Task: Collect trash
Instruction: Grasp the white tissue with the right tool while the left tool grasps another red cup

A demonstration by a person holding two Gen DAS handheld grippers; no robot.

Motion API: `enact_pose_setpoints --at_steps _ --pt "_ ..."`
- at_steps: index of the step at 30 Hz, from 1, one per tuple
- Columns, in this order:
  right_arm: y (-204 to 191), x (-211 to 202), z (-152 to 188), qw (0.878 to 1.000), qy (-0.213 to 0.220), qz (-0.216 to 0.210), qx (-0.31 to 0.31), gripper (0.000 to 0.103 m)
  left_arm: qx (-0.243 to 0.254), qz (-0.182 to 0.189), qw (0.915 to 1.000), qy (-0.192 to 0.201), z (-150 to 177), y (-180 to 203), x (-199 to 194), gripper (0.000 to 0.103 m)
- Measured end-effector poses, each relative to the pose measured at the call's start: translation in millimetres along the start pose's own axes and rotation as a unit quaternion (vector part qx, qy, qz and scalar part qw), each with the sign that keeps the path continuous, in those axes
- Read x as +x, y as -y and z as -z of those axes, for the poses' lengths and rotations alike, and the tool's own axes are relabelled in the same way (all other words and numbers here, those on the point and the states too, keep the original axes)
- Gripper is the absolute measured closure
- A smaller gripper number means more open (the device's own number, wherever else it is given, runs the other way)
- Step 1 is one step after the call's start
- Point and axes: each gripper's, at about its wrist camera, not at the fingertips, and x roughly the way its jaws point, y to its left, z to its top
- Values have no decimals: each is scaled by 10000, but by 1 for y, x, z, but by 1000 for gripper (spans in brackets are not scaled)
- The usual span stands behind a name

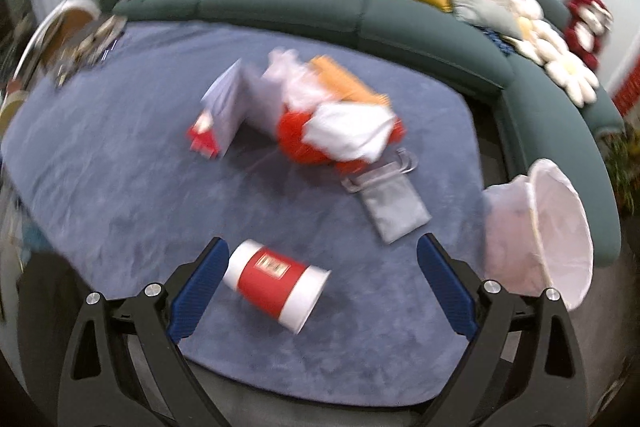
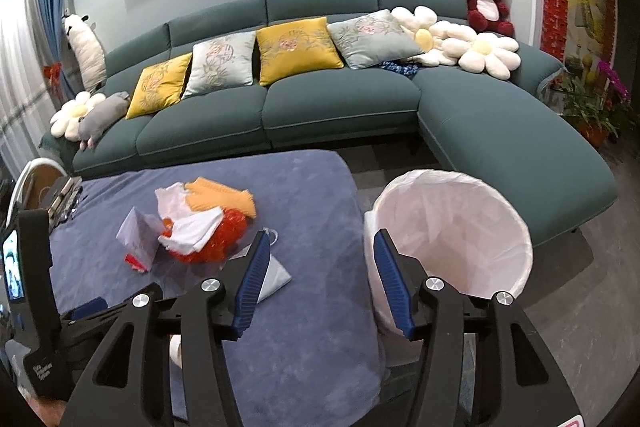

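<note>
Left gripper (image 1: pixel 322 285) spread wide, nothing clamped. Red-and-white paper cup (image 1: pixel 276 285) lying on its side right between the blue pads, touching neither as far as the blur allows. Long axis running roughly 10 to 4 o'clock, open mouth toward 4, so skewed across the gap rather than square to it (probably wants a bit of wrist roll before closing, just a guess). Clearly the nearer hand for the cup.

Right gripper (image 2: pixel 318 281) partly apart, also holding nothing, aimed at the table edge with the bin at 1 o'clock.

Farther out on the blue table cloth (image 1: pixel 120 187): grey pouch (image 1: pixel 394 207) at about 1 o'clock from the cup, then the trash pile (image 1: pixel 320 115) of white paper, red mesh and orange card at 12. White-lined bin (image 2: pixel 452 227) off the table's right edge.

Left view alone shows the cup properly; in the right view only a white sliver near the bottom, maybe the cup. Right view alone gives a sharp look into the bin, plus the teal sofa (image 2: pixel 340 107) behind everything.
</note>
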Motion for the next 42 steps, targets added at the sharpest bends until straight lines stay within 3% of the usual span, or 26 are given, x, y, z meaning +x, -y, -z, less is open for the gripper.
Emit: enact_pose_setpoints --at_steps 5,15,21,28,35,42 --pt "-12 8 10 9998 -147 -77 -73 50 -659 -205 9965 -478 10 -22 23 12" --pt "-27 31 23 9988 -412 -179 -177 50 -1357 -570 9828 -1118 20 -37 64 12" --pt "-34 54 24 9977 -588 -235 -253 50 -1502 -769 9744 -1485 20 -33 95 12" --pt "-45 85 25 9955 -840 -335 -283 50 -1573 -626 9675 -1877 26 -36 129 18" --pt "-70 119 13 9923 -1002 -661 -291 50 -1348 -610 9742 -1706 18 -41 130 19" --pt "-109 165 4 9860 -1309 -989 -295 50 -821 -955 9859 -1102 -4 -55 123 19"
